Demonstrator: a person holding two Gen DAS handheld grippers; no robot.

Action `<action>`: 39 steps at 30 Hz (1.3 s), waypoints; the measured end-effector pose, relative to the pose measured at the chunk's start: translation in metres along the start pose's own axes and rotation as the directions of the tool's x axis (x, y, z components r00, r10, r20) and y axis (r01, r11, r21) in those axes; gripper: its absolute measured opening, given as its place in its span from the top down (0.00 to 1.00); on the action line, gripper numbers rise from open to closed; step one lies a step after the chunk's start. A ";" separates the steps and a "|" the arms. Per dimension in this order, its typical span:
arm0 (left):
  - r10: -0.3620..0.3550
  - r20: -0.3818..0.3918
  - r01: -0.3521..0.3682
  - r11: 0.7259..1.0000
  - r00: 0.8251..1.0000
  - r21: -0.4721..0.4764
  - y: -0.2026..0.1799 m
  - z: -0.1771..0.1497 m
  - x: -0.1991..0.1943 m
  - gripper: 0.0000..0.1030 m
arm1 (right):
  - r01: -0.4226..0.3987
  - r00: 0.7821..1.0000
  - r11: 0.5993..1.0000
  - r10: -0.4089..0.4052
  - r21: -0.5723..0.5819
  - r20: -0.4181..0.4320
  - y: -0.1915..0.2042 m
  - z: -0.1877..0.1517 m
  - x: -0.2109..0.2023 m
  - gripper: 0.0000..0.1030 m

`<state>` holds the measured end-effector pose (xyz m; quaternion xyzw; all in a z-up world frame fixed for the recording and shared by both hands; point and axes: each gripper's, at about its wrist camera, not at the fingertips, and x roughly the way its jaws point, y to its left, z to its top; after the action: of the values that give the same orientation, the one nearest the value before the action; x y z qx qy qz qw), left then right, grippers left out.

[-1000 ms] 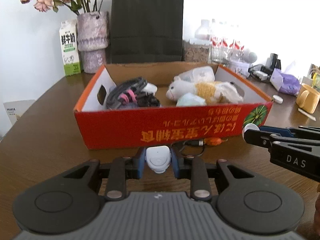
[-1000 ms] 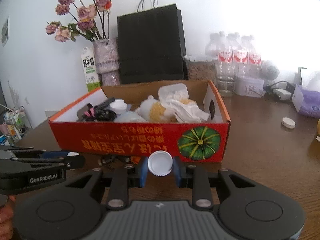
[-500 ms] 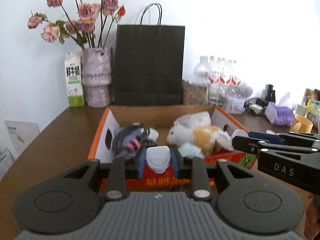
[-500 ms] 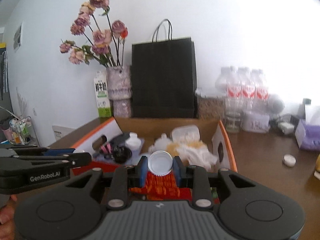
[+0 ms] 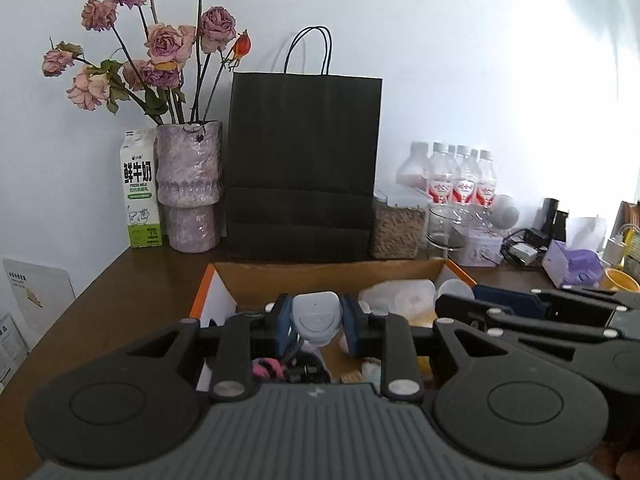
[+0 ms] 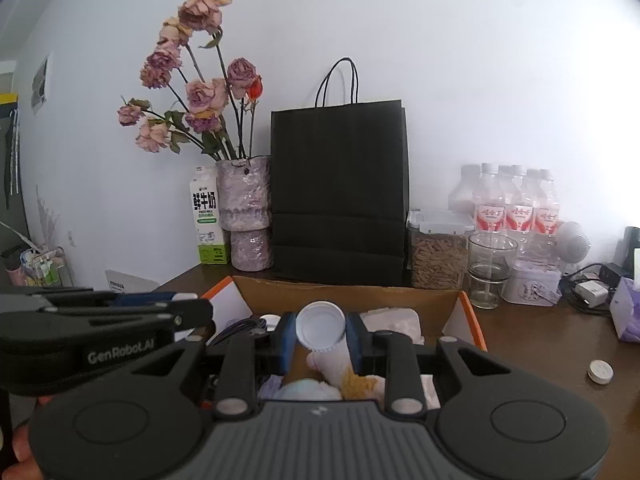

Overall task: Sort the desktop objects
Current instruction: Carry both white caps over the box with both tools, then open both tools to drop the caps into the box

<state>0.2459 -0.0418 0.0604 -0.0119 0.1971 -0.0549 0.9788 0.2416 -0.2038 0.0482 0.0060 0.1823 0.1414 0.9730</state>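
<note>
My left gripper (image 5: 316, 322) is shut on a small pale grey device (image 5: 317, 317) and hangs over the left half of the open cardboard box (image 5: 332, 272). My right gripper (image 6: 321, 334) is shut on a white bottle cap (image 6: 321, 326) above the same box (image 6: 344, 292). Inside the box lie black cables with a pink band (image 5: 266, 366), a plush toy (image 6: 338, 364) and a clear plastic container (image 5: 400, 298). In the left wrist view the right gripper (image 5: 460, 302) reaches in from the right; in the right wrist view the left gripper (image 6: 188, 312) comes in from the left.
Behind the box stand a black paper bag (image 5: 304, 168), a vase of dried roses (image 5: 188, 188), a milk carton (image 5: 140, 188), a jar of grain (image 6: 438, 252), a glass (image 6: 490, 268) and water bottles (image 6: 516, 204). A round white cap (image 6: 600, 371) lies on the brown table (image 6: 540, 344) at right.
Both grippers have risen from in front of the box's red front wall to above its open top, each keeping its grip. The box front has dropped out of sight.
</note>
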 end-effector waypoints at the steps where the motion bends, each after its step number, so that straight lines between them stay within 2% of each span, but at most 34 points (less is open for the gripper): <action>1: 0.001 0.000 -0.001 1.000 1.000 -0.003 0.001 0.002 0.007 0.73 | 0.001 1.000 1.000 -0.001 0.000 -0.004 -0.001 0.001 0.006 0.75; 7: 0.002 -0.020 -0.002 1.000 1.000 -0.019 0.008 0.006 0.046 0.73 | 0.010 0.999 1.000 -0.010 0.011 -0.049 -0.012 -0.001 0.049 0.75; 14: 0.026 -0.093 -0.025 1.000 0.995 0.002 0.011 -0.005 0.082 0.73 | -0.001 0.993 1.000 0.001 0.002 -0.117 -0.017 -0.014 0.087 0.75; 17: 0.031 -0.122 -0.030 1.000 0.992 0.006 0.011 -0.010 0.089 0.73 | -0.002 0.992 1.000 0.001 -0.008 -0.130 -0.017 -0.018 0.092 0.75; 26: 0.053 -0.144 -0.045 0.997 0.988 0.057 0.002 -0.018 0.092 0.73 | -0.028 0.988 0.999 0.031 0.018 -0.152 -0.022 -0.022 0.094 0.74; 28: 0.060 -0.130 -0.053 0.997 0.990 0.057 0.003 -0.016 0.088 0.67 | -0.027 0.989 0.999 0.029 0.021 -0.142 -0.023 -0.019 0.090 0.74; 29: 0.062 -0.123 -0.055 0.997 0.990 0.058 0.003 -0.015 0.086 0.57 | -0.024 0.990 1.000 0.026 0.019 -0.136 -0.024 -0.018 0.087 0.69; 30: 0.074 -0.112 -0.069 0.996 0.991 0.051 0.004 -0.013 0.083 0.52 | -0.019 0.992 1.000 0.021 0.021 -0.127 -0.024 -0.016 0.085 0.60; 31: 0.089 -0.102 -0.084 0.995 0.991 0.048 0.005 -0.011 0.081 0.43 | -0.007 0.993 1.000 0.010 0.022 -0.119 -0.025 -0.015 0.083 0.57; 33: 0.101 -0.081 -0.097 0.994 0.992 0.044 0.007 -0.007 0.076 0.35 | 0.007 0.995 0.999 -0.004 0.031 -0.104 -0.028 -0.012 0.078 0.45; 34: 0.112 -0.073 -0.109 0.993 0.991 0.041 0.008 -0.005 0.074 0.26 | 0.014 0.995 0.999 -0.011 0.037 -0.098 -0.030 -0.010 0.076 0.41; 35: 0.138 -0.065 -0.136 0.990 0.988 0.036 0.009 -0.004 0.073 0.12 | 0.028 0.995 0.999 -0.024 0.043 -0.093 -0.031 -0.009 0.075 0.33; 36: 0.170 -0.059 -0.169 0.985 0.984 0.032 0.011 -0.003 0.073 0.05 | 0.045 0.995 0.998 -0.041 0.048 -0.090 -0.033 -0.008 0.074 0.24; 37: 0.190 -0.051 -0.189 0.982 0.980 0.027 0.012 -0.002 0.073 0.00 | 0.055 0.995 0.997 -0.050 0.055 -0.087 -0.036 -0.007 0.072 0.18; 38: 0.196 -0.040 -0.195 0.981 0.980 0.022 0.014 -0.001 0.072 0.00 | 0.054 0.995 0.997 -0.048 0.063 -0.086 -0.038 -0.005 0.071 0.06; 39: 0.190 -0.045 -0.190 0.982 0.981 0.019 0.015 -0.001 0.072 0.00 | 0.045 0.996 0.996 -0.039 0.072 -0.086 -0.040 -0.004 0.070 0.00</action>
<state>0.3132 -0.0355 0.0312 0.0154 0.2195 0.0371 0.9748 0.3138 -0.2229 0.0173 0.0319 0.2286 0.1141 0.9663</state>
